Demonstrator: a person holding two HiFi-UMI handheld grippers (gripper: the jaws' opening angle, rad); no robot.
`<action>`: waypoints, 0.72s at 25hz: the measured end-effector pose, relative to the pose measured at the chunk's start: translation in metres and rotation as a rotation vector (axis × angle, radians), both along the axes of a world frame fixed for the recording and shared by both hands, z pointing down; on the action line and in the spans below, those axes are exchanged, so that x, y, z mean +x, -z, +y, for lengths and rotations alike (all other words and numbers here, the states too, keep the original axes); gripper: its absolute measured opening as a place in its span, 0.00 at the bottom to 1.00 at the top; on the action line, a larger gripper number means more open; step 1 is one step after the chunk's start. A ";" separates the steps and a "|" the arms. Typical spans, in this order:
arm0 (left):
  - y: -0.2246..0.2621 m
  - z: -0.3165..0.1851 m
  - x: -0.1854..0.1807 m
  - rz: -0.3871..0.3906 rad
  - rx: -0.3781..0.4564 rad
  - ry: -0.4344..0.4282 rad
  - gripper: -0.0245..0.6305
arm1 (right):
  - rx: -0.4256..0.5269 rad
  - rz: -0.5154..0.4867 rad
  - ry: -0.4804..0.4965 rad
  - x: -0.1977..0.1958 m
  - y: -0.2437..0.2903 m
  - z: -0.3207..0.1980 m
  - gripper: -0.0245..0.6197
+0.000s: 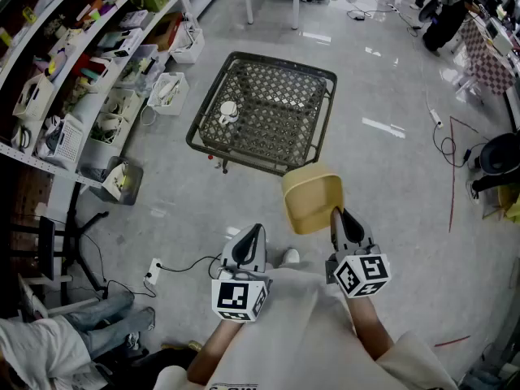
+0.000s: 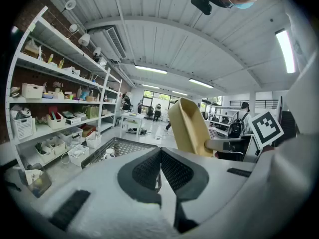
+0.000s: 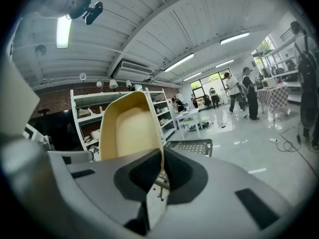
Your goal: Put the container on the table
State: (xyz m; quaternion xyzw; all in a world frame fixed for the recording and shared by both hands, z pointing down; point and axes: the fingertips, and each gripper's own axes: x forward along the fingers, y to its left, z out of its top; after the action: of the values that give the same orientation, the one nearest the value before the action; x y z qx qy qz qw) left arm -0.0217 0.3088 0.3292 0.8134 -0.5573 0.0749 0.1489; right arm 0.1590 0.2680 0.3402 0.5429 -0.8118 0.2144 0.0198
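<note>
A yellow plastic container hangs in the air over the floor, held by its rim. My right gripper is shut on that rim; in the right gripper view the container rises upright from between the jaws of my right gripper. My left gripper is shut with nothing in it, a little left of the container. From the left gripper view the container stands to the right of my left gripper. No table top shows in the head view.
A dark mesh basket stands on the floor ahead, with a white cup inside. Shelves full of bins line the left. A white table stands far off. Cables lie at the right. A person stands far back.
</note>
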 end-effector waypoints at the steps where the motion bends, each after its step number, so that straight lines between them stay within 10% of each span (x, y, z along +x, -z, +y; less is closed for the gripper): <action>1: -0.001 -0.001 0.001 -0.003 0.002 0.005 0.07 | 0.011 0.015 -0.002 0.003 0.002 -0.002 0.09; 18: 0.008 -0.004 0.042 -0.036 0.034 0.016 0.07 | 0.008 -0.005 0.022 0.041 -0.009 -0.004 0.09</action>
State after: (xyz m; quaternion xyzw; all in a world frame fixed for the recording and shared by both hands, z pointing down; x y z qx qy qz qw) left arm 0.0201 0.3050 0.3215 0.8099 -0.5675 0.0791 0.1256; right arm 0.1999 0.2645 0.3494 0.5333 -0.8187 0.2123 0.0178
